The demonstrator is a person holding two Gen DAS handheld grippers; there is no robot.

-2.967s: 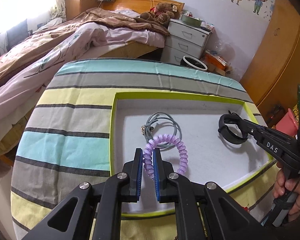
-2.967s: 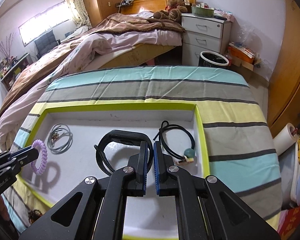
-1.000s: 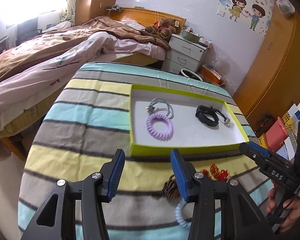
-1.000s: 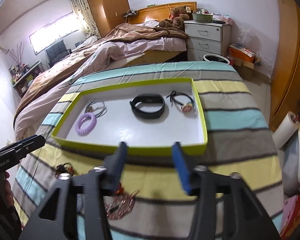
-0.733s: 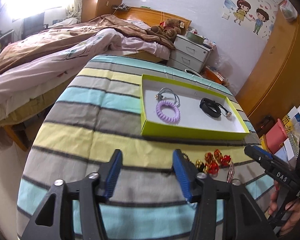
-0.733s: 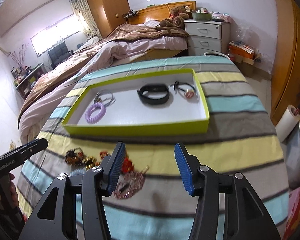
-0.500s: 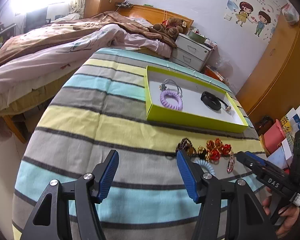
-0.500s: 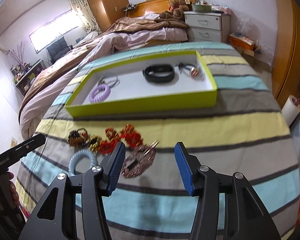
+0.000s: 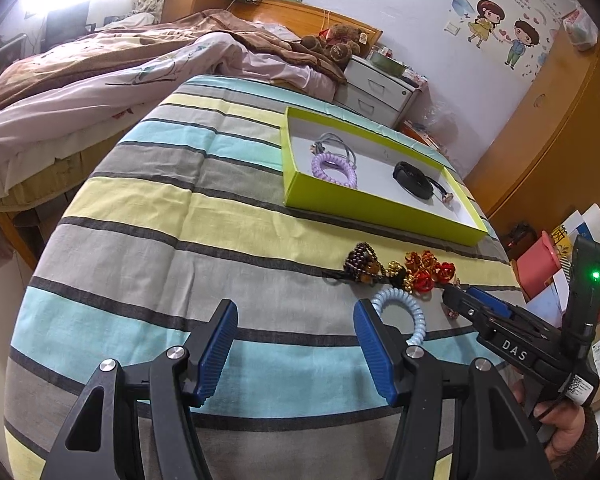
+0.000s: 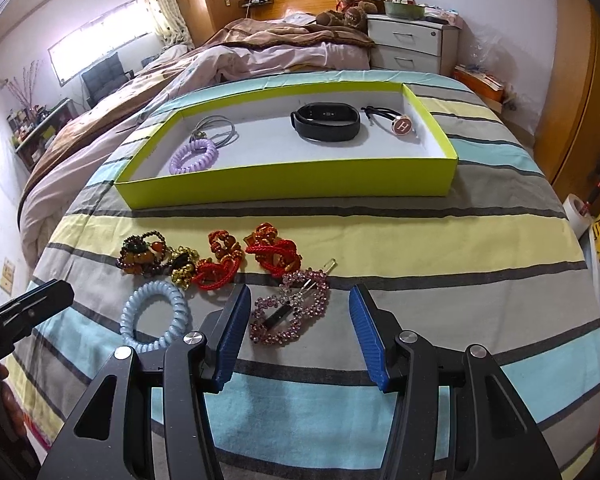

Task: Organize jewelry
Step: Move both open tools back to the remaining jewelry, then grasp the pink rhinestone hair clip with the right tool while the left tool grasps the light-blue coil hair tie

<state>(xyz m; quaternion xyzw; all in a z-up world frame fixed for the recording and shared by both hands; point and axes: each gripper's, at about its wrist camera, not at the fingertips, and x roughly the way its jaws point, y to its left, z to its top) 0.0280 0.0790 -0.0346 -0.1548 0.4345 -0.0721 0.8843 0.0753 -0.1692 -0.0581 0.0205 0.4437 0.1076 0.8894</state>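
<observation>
A lime-green tray (image 10: 284,182) (image 9: 380,210) on the striped cloth holds a purple coil tie (image 10: 194,156), a grey cord loop (image 10: 216,130), a black band (image 10: 326,122) and a black cord with a round charm (image 10: 402,125). In front of it lie a beaded bracelet (image 10: 140,254), red knotted cords (image 10: 244,254), a light blue coil tie (image 10: 156,318) (image 9: 400,312) and a pink rhinestone clip (image 10: 292,308). My right gripper (image 10: 298,328) is open and empty above the clip. My left gripper (image 9: 294,344) is open and empty, left of the blue coil.
The striped table (image 9: 160,216) stands beside a bed (image 9: 100,64) at the left. A white nightstand (image 10: 412,46) and wooden wardrobe (image 9: 548,120) stand beyond. The right gripper also shows in the left wrist view (image 9: 480,312). Clutter lies on the floor at the right.
Both grippers let go of the purple coil and the black band in the tray, opened, and pulled back toward the near edge. The loose jewelry has come into view.
</observation>
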